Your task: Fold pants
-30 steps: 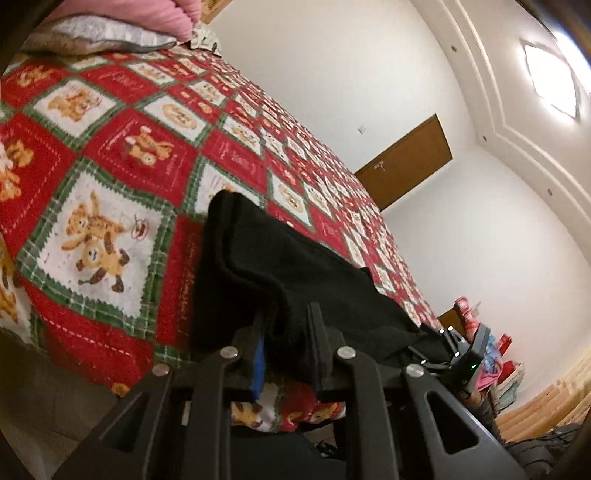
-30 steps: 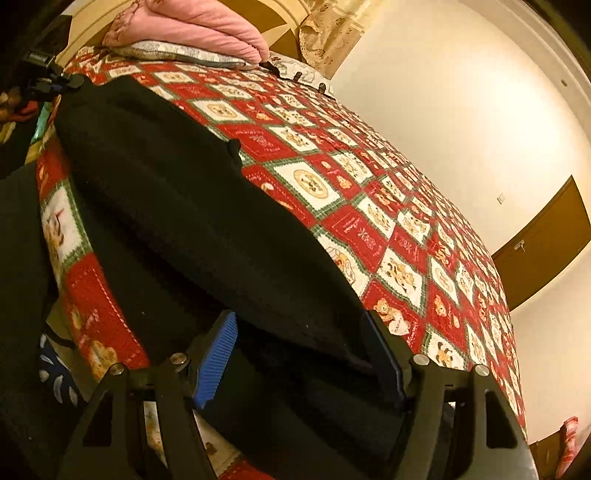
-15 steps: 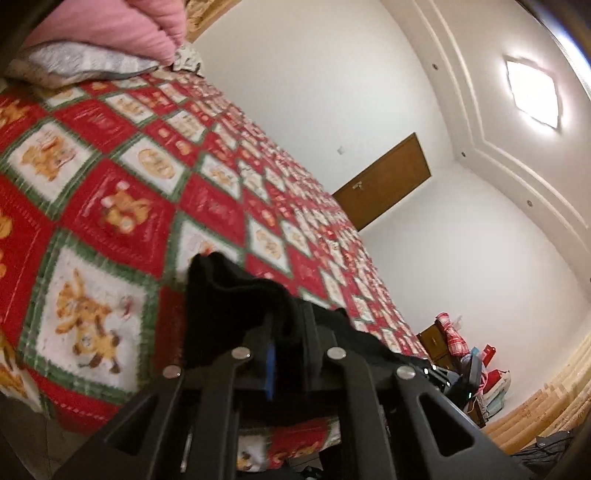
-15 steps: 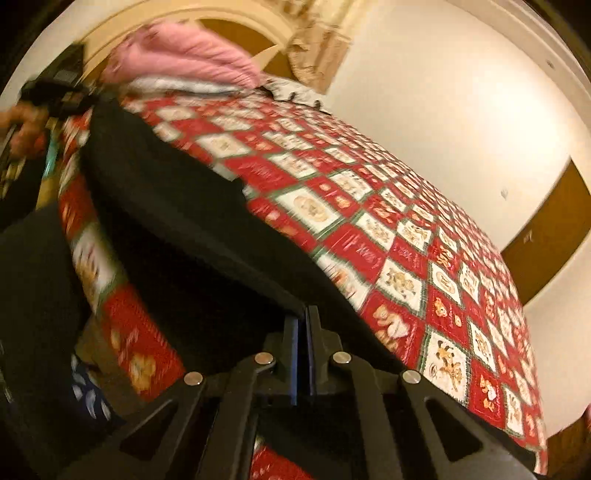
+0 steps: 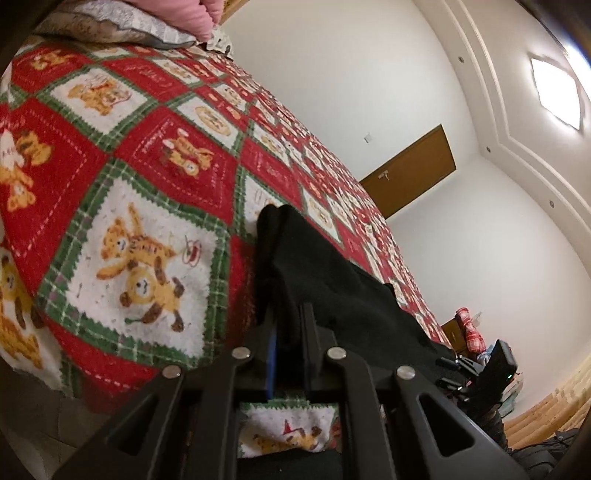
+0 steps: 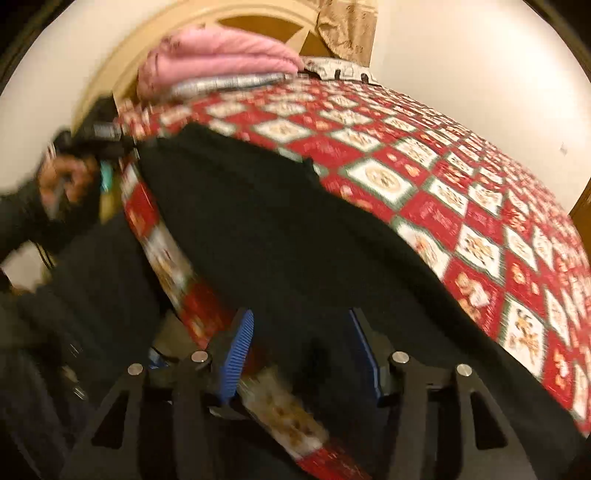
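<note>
Black pants (image 5: pixel 332 280) lie stretched along the near edge of the bed, dark and flat in the right wrist view (image 6: pixel 266 229). My left gripper (image 5: pixel 288 332) is shut on one end of the pants, with bunched fabric rising between its fingers. It shows at the far left of the right wrist view (image 6: pixel 99 136), held by a hand (image 6: pixel 62 181). My right gripper (image 6: pixel 303 347) has its jaws opening over the other end; black fabric lies between the blue pads (image 6: pixel 240 343), which do not press on it. The left wrist view shows the right gripper (image 5: pixel 491 373) low at the right.
The bed carries a red, green and white bear-patterned quilt (image 5: pixel 147 229). A pink blanket (image 6: pixel 221 59) and a grey pillow (image 5: pixel 110 26) lie at the headboard. A brown door (image 5: pixel 410 173) stands in the far wall. Clutter (image 5: pixel 469 328) sits by the bed's foot.
The right gripper closed on the pants' end half a second ago and now stands open again, tilted further down. The left gripper, still shut on the fabric, sank a little toward the quilt.
</note>
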The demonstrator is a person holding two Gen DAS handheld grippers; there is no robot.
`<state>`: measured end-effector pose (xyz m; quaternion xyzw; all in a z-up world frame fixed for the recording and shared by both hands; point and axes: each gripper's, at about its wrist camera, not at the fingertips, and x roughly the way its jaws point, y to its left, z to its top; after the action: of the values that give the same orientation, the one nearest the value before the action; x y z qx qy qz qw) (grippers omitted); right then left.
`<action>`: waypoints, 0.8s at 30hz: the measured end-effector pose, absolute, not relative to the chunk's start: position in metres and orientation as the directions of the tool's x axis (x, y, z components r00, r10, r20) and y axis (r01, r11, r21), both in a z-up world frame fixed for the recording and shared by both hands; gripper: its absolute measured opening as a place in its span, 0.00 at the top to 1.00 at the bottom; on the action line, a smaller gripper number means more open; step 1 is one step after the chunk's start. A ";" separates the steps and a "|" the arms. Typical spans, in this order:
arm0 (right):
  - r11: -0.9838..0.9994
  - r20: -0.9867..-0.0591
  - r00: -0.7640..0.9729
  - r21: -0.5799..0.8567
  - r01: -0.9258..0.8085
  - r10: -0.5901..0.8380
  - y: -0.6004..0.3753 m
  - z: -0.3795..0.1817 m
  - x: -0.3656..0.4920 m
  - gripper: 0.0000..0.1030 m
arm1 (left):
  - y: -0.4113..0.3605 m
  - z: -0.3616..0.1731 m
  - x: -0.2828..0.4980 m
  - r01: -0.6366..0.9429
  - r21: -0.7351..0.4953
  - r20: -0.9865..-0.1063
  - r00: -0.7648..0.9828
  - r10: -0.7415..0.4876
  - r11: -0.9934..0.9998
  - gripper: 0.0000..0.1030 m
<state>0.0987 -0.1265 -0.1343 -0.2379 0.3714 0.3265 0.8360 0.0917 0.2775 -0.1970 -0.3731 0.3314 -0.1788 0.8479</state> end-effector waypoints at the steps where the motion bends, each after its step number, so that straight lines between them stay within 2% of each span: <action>1: 0.678 -0.774 0.495 -0.118 -0.726 0.395 -0.122 -0.130 0.104 0.48 | 0.278 -0.198 0.091 0.056 -0.754 -0.425 0.717 -0.552 0.655 0.89; 5: 0.718 -0.760 0.463 0.006 -0.696 0.456 -0.095 -0.122 0.136 0.48 | 0.279 -0.199 0.088 0.060 -0.760 -0.414 0.722 -0.554 0.647 0.89; 9: 0.759 -0.748 0.487 0.035 -0.650 0.452 -0.068 -0.120 0.179 0.49 | 0.278 -0.199 0.087 0.060 -0.764 -0.409 0.726 -0.553 0.643 0.90; 11: 0.769 -0.760 0.485 0.029 -0.639 0.433 -0.056 -0.125 0.196 0.54 | 0.279 -0.199 0.086 0.063 -0.766 -0.403 0.728 -0.555 0.639 0.90; 15: 0.782 -0.804 0.427 0.075 -0.618 0.415 -0.045 -0.143 0.231 0.55 | 0.279 -0.200 0.085 0.076 -0.766 -0.394 0.729 -0.559 0.638 0.90; 16: 0.784 -0.809 0.407 0.104 -0.612 0.426 -0.045 -0.146 0.237 0.59 | 0.279 -0.200 0.085 0.078 -0.764 -0.394 0.729 -0.559 0.640 0.90; 18: 0.783 -0.812 0.359 0.181 -0.596 0.460 -0.045 -0.153 0.249 0.79 | 0.278 -0.199 0.084 0.087 -0.751 -0.399 0.730 -0.554 0.655 0.90; 19: 0.780 -0.819 0.333 0.205 -0.592 0.468 -0.043 -0.156 0.252 0.94 | 0.277 -0.198 0.084 0.090 -0.742 -0.404 0.731 -0.550 0.665 0.90; 21: 0.774 -0.834 0.300 0.216 -0.595 0.463 -0.037 -0.162 0.254 0.97 | 0.275 -0.192 0.084 0.101 -0.716 -0.414 0.735 -0.537 0.691 0.90; 24: 0.778 -0.828 0.366 0.128 -0.616 0.426 -0.029 -0.152 0.248 0.99 | 0.269 -0.177 0.085 0.130 -0.669 -0.419 0.747 -0.516 0.732 0.90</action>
<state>0.2482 -0.0290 -0.1519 -0.1018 0.4651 0.3175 0.8200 0.0845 0.2694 -0.1767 -0.3168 0.3046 -0.1836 0.8793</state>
